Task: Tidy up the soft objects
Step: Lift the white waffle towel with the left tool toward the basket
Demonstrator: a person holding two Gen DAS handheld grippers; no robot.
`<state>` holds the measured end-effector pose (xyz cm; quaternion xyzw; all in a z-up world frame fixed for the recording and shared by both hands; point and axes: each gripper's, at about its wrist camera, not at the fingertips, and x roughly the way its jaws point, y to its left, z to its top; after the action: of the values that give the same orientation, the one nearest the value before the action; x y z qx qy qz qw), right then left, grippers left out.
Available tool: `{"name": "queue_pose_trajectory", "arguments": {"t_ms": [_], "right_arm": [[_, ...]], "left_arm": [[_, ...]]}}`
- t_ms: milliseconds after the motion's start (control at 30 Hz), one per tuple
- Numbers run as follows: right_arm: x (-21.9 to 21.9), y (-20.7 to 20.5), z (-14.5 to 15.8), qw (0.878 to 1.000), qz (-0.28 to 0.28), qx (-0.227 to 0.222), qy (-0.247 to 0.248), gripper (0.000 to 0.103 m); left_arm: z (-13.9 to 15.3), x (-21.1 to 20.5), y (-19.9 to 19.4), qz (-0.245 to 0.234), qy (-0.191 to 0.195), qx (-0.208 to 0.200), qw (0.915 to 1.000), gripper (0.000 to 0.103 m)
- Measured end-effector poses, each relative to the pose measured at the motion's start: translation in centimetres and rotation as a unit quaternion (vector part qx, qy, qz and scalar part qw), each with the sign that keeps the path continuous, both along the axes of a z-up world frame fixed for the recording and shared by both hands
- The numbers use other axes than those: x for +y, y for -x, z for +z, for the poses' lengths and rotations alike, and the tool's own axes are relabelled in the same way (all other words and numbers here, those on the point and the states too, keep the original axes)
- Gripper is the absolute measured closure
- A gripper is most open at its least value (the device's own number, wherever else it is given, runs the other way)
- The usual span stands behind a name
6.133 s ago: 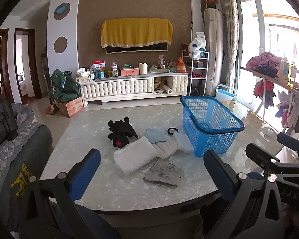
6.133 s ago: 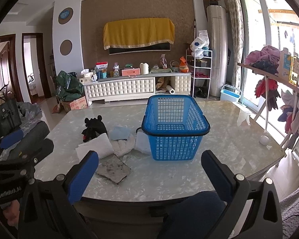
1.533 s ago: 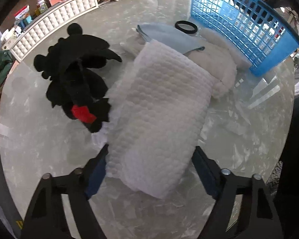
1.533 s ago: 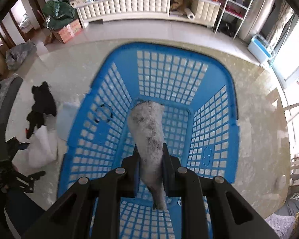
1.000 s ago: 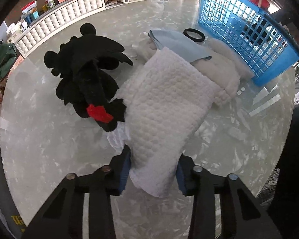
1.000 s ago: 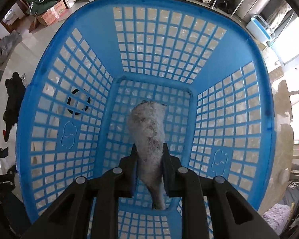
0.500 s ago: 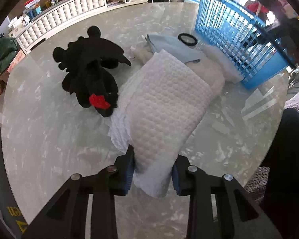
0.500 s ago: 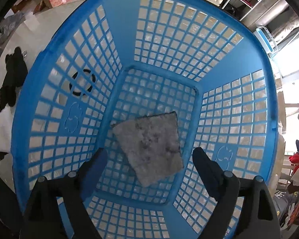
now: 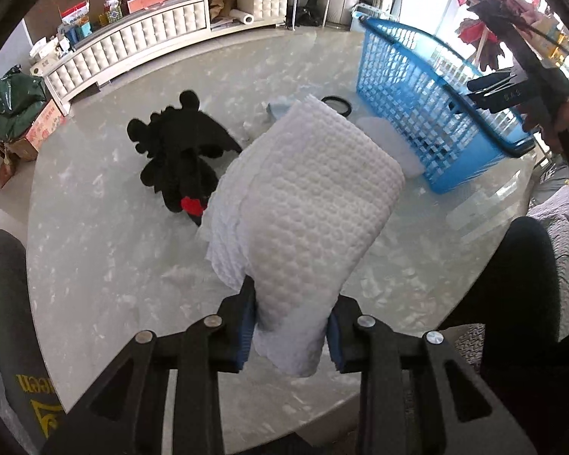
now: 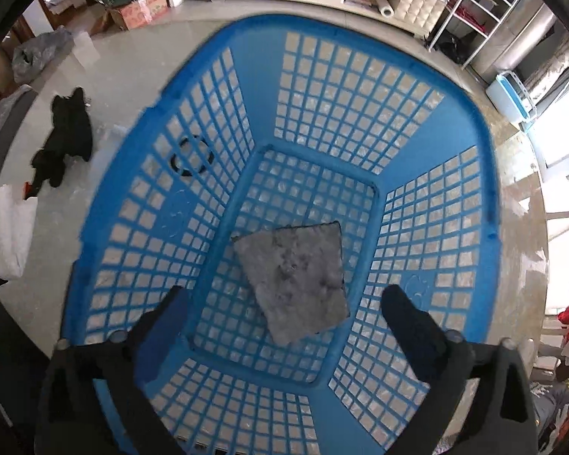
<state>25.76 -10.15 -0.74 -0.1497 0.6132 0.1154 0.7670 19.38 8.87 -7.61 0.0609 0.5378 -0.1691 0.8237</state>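
**Operator A:** Checking the left gripper (image 9: 290,335) first. Status?

**Operator B:** Its two blue-padded fingers (image 9: 245,335) are pressed against the near end of the folded white towel (image 9: 307,204). The towel is pinched between them and is raised off the marble table (image 9: 95,265); its far end extends forward above the surface.

**Operator A:** Items beyond the towel?

**Operator B:** A black plush toy (image 9: 180,159) with a red patch lies on the table just left of the towel. A light blue cloth (image 9: 278,108) and a black ring (image 9: 337,104) lie behind the towel, near the blue basket (image 9: 428,113). A white fluffy item (image 9: 389,140) rests against the basket's near wall.

**Operator A:** Right gripper (image 10: 284,311)?

**Operator B:** Spread wide, holding nothing. It hangs above the basket's open top, looking down into it. In the left wrist view it appears at the far right edge, over the basket rim.

**Operator A:** Basket contents?

**Operator B:** One grey fuzzy pad (image 10: 296,276) lies flat on the basket floor, toward the near side, between the two fingertips as seen from above and not touching either.

**Operator A:** Anything else in the right wrist view?

**Operator B:** The plush toy lies on the table left of the basket, and the towel shows at the left edge. The black ring is visible through the basket's left wall.
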Motion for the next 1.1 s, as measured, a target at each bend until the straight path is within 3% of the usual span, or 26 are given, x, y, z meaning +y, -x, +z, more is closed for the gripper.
{"name": "queue_pose_trajectory", "arguments": {"t_ms": [433, 733, 1100], "right_arm": [[-3.6, 5.3, 6.4, 0.996, -0.015, -0.08, -0.036, 0.0], [-6.5, 7.2, 6.7, 0.99, -0.051, -0.119, -0.048, 0.0], [-8.7, 7.9, 6.0, 0.982, -0.091, -0.151, -0.065, 0.0]], "left_arm": [[5.1, -4.8, 0.0, -0.037, 0.004, -0.034, 0.9987, 0.074], [7.8, -10.0, -1.8, -0.082, -0.005, -0.057, 0.995, 0.074], [8.5, -16.3, -5.6, -0.133, -0.019, -0.066, 0.9887, 0.074]]}}
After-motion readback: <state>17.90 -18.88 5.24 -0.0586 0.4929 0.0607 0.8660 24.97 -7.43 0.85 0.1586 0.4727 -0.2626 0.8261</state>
